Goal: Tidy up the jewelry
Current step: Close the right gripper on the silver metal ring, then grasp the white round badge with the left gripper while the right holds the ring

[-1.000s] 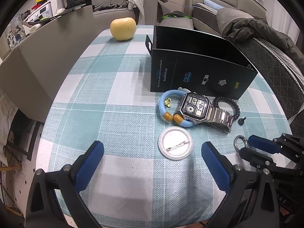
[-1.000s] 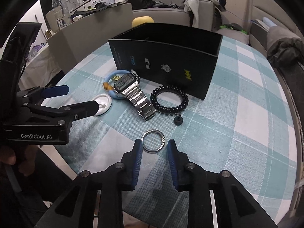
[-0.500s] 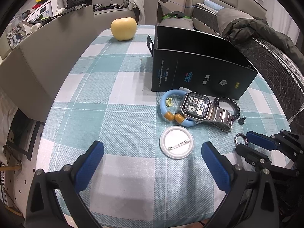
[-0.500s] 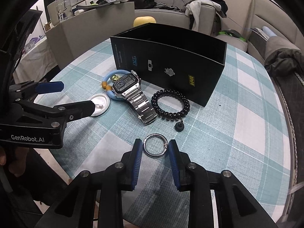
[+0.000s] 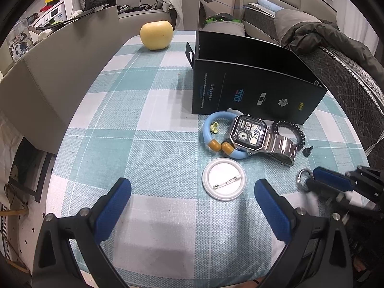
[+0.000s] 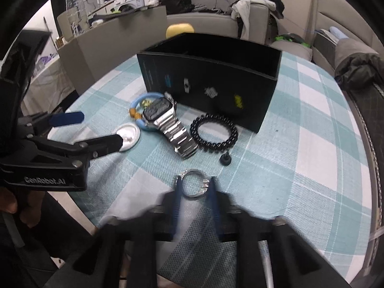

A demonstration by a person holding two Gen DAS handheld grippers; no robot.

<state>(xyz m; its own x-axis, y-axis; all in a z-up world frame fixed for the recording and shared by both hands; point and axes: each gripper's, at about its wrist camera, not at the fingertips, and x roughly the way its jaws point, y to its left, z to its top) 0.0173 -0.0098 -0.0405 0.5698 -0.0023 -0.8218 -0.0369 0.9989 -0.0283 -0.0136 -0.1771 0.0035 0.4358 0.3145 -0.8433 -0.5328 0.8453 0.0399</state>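
A silver metal ring (image 6: 192, 172) lies on the checked tablecloth near the front right edge, between the blue pads of my right gripper (image 6: 195, 184), whose jaws are closing and touch the ring on both sides. The left wrist view shows this ring (image 5: 303, 175) at the tip of the right gripper (image 5: 312, 180). My left gripper (image 5: 193, 189) stands wide open and holds nothing, just in front of a white pin badge (image 5: 224, 182). Behind it lie a steel digital watch (image 5: 249, 132), a blue bracelet (image 5: 206, 129), a black bead bracelet (image 5: 300, 132) and an open black box (image 5: 252, 91).
A tiny black stud (image 5: 307, 151) sits between the ring and the bead bracelet. A yellow fruit (image 5: 156, 34) rests at the table's far side. A grey chair back (image 5: 60, 72) stands at the left. A dark quilted seat (image 5: 348, 84) borders the right.
The right gripper's pads have closed in from either side of the ring and now touch it. The left gripper has stayed open and still.
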